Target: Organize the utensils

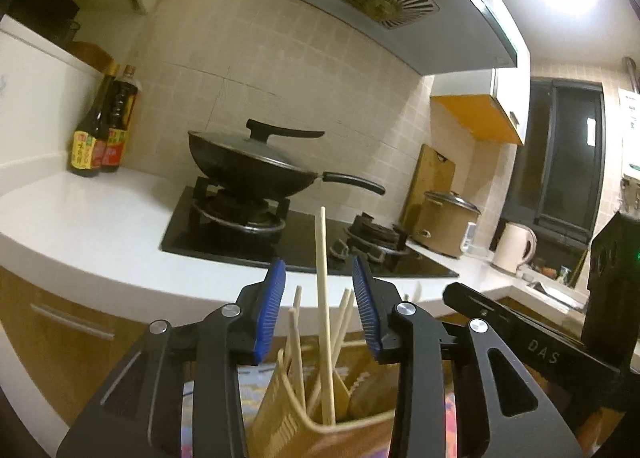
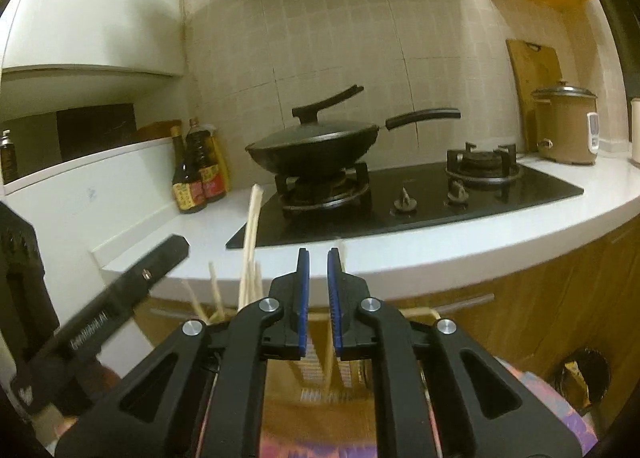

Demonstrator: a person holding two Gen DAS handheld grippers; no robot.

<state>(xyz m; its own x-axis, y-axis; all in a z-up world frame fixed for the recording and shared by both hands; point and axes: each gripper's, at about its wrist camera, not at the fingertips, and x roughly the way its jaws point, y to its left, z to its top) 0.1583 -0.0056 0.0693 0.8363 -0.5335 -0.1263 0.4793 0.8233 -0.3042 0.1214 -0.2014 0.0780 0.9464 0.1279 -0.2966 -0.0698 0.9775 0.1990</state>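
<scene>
In the left wrist view a tan utensil holder (image 1: 320, 418) stands below my left gripper (image 1: 320, 294) with several pale chopsticks (image 1: 323, 298) upright in it. The tallest chopstick rises between the blue pads (image 1: 274, 310), which stand wide apart and touch nothing. In the right wrist view my right gripper (image 2: 318, 290) has its blue pads (image 2: 303, 298) nearly together with a narrow gap. A thin pale chopstick (image 2: 340, 254) shows beside the right pad; I cannot tell whether it is held. More chopsticks (image 2: 250, 250) stand to its left above the holder (image 2: 320, 386).
A black lidded wok (image 1: 256, 162) sits on the gas hob (image 1: 280, 234) set in a white counter (image 1: 80, 226). Two sauce bottles (image 1: 102, 126) stand at the counter's left. A rice cooker (image 1: 448, 222), cutting board (image 1: 432, 174) and kettle (image 1: 514, 246) are at the right.
</scene>
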